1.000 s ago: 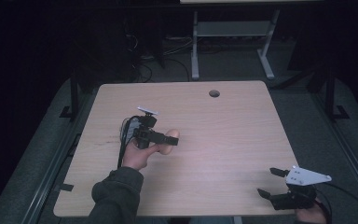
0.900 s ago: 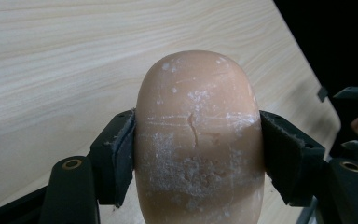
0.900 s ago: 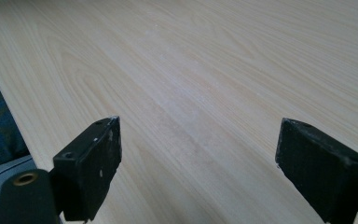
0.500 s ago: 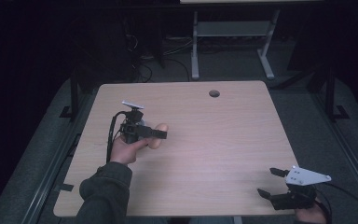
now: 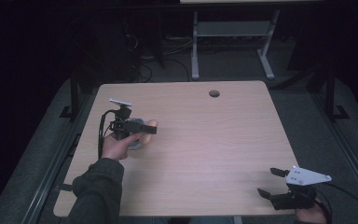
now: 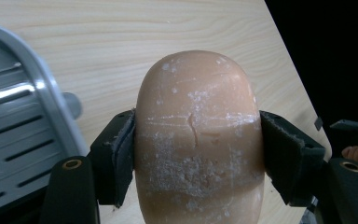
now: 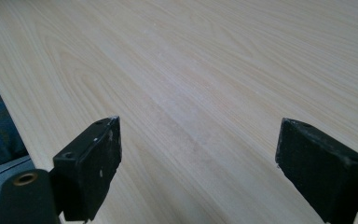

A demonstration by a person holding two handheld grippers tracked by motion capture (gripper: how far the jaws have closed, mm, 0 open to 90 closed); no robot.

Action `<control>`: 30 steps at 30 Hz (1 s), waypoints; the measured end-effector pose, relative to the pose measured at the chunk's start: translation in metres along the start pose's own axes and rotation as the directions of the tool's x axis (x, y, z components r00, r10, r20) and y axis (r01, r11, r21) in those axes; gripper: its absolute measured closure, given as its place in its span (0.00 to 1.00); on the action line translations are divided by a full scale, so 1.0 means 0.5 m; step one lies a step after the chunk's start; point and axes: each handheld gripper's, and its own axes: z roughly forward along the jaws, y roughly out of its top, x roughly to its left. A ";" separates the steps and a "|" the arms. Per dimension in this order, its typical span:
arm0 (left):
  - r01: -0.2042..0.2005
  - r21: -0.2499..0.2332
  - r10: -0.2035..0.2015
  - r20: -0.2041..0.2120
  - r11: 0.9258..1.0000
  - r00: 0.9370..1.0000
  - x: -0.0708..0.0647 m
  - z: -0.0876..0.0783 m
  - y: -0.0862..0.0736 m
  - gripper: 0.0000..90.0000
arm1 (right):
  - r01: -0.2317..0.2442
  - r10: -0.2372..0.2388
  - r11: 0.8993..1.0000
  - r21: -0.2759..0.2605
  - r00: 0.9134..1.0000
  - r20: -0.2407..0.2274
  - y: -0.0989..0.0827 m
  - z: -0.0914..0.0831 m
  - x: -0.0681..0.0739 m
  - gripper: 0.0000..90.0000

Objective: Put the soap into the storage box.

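The bread roll (image 6: 199, 140) runs off the bottom of the left gripper view, and in the high view the left gripper (image 5: 140, 129) hides most of it. Its jaws squeeze the roll above the bench (image 5: 205, 154). A grey rack (image 6: 14, 126) sits beside it. The right gripper (image 5: 271, 182) rests low at the near corner, jaws wide apart.

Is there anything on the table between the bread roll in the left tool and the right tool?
No. In the high view, only bare table lies between the bread roll and the right tool.
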 end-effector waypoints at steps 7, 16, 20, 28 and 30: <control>0.016 -0.015 -0.016 -0.005 1.000 1.000 0.020 -0.013 0.011 0.36 | -0.001 0.001 1.000 0.001 1.000 0.000 0.000 0.001 0.000 0.15; 0.047 -0.023 -0.047 -0.017 0.999 0.999 0.047 -0.021 0.023 0.36 | -0.003 0.003 1.000 -0.001 1.000 -0.002 0.000 0.002 0.000 0.15; 0.061 -0.025 -0.062 -0.035 0.998 0.997 0.061 -0.026 0.025 0.36 | -0.003 0.003 1.000 0.001 1.000 -0.002 -0.001 0.003 0.000 0.15; 0.080 -0.030 -0.081 -0.060 0.996 0.995 0.079 -0.031 0.026 0.36 | -0.001 0.001 1.000 0.003 1.000 -0.003 -0.001 0.004 0.000 0.15; 0.082 -0.028 -0.084 -0.074 0.996 0.994 0.083 -0.030 0.026 0.36 | -0.002 0.002 1.000 0.004 1.000 -0.003 -0.001 0.004 0.000 0.15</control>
